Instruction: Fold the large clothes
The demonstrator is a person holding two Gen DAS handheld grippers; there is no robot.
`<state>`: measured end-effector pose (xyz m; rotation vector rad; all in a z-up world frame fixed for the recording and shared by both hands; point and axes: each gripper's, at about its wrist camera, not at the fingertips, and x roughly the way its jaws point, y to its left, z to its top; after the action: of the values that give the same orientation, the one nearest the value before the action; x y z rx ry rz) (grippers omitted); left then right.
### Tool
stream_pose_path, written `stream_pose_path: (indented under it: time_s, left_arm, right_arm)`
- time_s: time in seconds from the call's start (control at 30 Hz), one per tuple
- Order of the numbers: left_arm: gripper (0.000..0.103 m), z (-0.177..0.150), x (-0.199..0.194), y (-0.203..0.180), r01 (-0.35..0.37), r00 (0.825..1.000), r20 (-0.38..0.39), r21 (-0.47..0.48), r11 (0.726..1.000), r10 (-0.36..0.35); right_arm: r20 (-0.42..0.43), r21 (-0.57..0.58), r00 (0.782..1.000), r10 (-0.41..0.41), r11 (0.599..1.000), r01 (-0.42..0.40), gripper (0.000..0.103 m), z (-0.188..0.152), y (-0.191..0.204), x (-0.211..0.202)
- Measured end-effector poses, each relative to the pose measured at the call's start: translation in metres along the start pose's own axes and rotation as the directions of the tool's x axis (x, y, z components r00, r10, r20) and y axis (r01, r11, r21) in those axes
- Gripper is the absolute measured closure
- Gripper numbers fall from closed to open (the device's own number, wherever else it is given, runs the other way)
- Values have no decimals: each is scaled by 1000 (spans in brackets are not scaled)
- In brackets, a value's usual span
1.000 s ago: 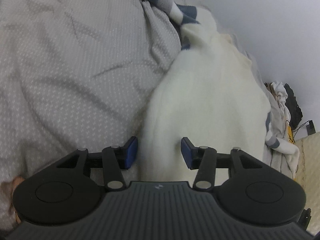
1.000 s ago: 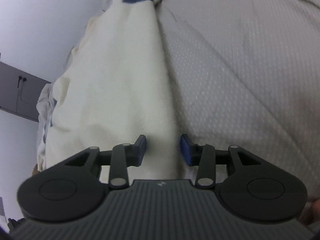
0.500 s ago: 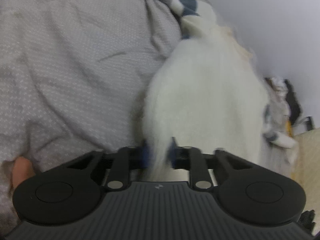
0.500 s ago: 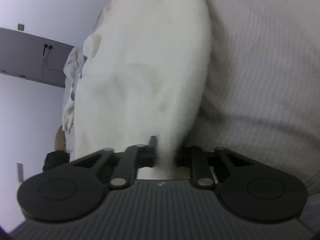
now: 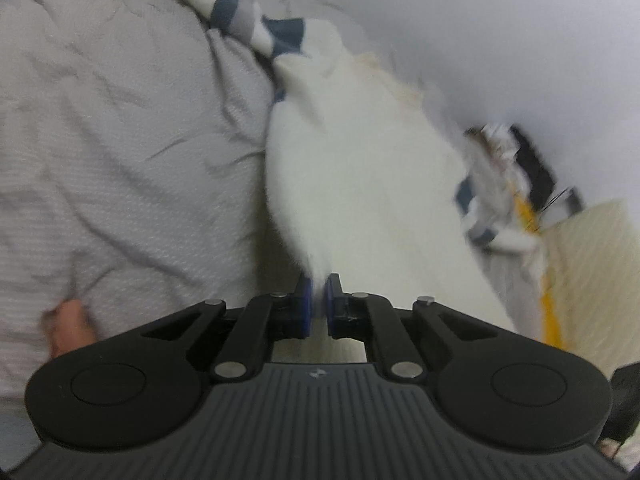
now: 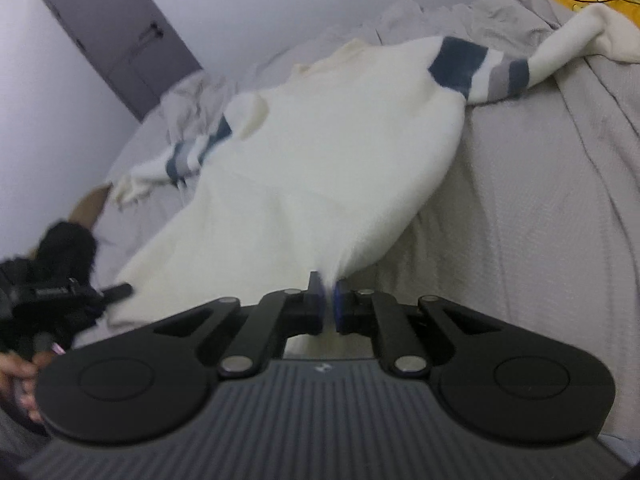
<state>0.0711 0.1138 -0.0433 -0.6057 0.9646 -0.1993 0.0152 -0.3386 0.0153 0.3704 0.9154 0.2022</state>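
1. A cream sweater (image 6: 320, 168) lies spread on a bed, its hem end lifted toward both cameras and its collar end toward the wall.
2. Its 2 sleeves carry navy and grey stripes: in the right wrist view, 1 sleeve (image 6: 500, 72) stretches away to the right across the bedding, and the other sleeve (image 6: 188, 156) lies bunched at the left.
3. The left gripper (image 5: 318, 300) has its jaws clenched on the sweater's hem edge; the blue pads pinch the white fabric between them.
4. The right gripper (image 6: 327, 300) likewise has its jaws clenched on the hem, with fabric pinched between the blue pads.
5. A grey textured bedspread (image 5: 120, 152) covers the bed beneath the sweater and is creased in many places.
6. A pile of other clothes (image 5: 500, 176), white, black and yellow, sits beyond the sweater near the wall.
7. A grey door (image 6: 116, 32) stands in the pale wall behind the bed.
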Motion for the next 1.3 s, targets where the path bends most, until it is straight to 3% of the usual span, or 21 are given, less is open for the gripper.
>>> stream_pose_path:
  time_s: [0.27,0.43,0.47,0.5,0.6,0.63,0.73,0.77,0.9,0.97,1.07,1.3]
  left_arm:
    - [94,-18,36,9,-172,980,-80,122,977,183]
    - [92,-21,38,1,-182,978,-64,184,966,196]
    - [90,-21,37,-1,-181,978,-64,198,963,197]
    - [82,-23,38,-5,-180,978,-62,213,960,197]
    - [38,-27,33,-18,-189,978,-33,272,944,205]
    - [36,-29,29,-23,-193,979,-8,292,937,204]
    - [34,-33,18,-37,-192,981,36,339,921,192]
    - [33,-34,14,-42,-191,981,51,351,917,185]
    - [32,-37,-2,-65,-193,980,126,403,895,154]
    - [30,-37,-10,-76,-186,978,165,423,887,126]
    - [24,-41,-21,-93,-203,965,245,449,870,98]
    - [7,-51,-30,-126,-196,949,311,481,854,43]
  right_arm:
    - [-133,39,989,-64,997,70,95,-29,-9,42]
    - [-132,28,988,-79,996,84,94,-35,-6,43]
    - [-121,23,990,-79,996,82,92,-34,-5,39]
    - [-106,7,991,-86,996,87,92,-32,-2,35]
    - [-68,-26,993,-97,995,96,89,-28,3,23]
    - [-60,-35,993,-100,995,98,82,-27,5,21]
    - [6,-69,994,-108,992,108,44,-24,10,8]
    - [36,-88,993,-110,990,113,37,-23,13,3]
    - [164,-150,981,-101,981,126,34,-18,25,-16]
    - [212,-146,973,-88,982,120,23,-15,27,-23]
    - [285,-144,955,-81,982,126,22,-15,30,-33]
    - [344,-162,934,-92,974,156,22,-20,41,-43]
